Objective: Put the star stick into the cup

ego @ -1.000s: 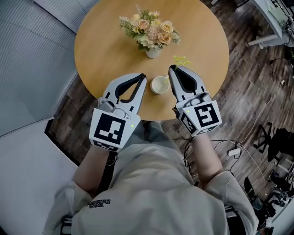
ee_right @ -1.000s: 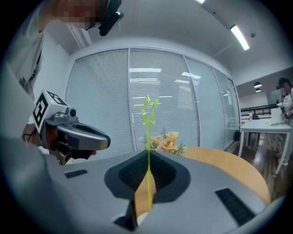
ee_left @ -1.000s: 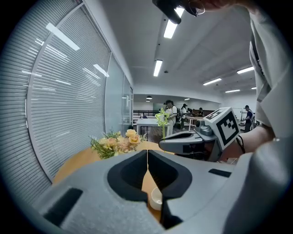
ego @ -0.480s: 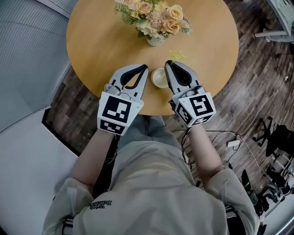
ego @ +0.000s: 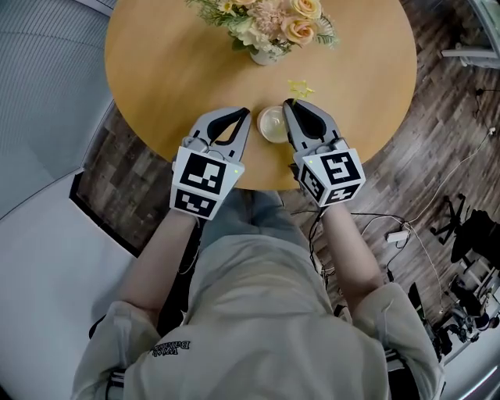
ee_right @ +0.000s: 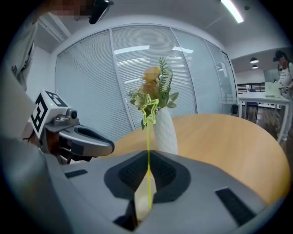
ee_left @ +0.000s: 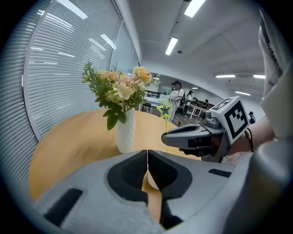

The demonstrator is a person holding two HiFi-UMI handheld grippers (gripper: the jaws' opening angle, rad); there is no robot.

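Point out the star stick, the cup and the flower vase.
star stick (ee_right: 148, 141): right gripper view, on its thin stem.
cup (ego: 273, 123): head view, on its inner bottom.
flower vase (ee_left: 126, 132): left gripper view, on its white wall.

desk (ego: 172, 70): round, light wood, upper half of head view | top centre: white vase (ego: 263, 55) with pale flowers (ego: 291, 19) stands on it | below the vase, near the desk's lower edge: small pale cup (ego: 273, 123), apart from vase | around the desk: dark plank floor (ego: 437, 141)
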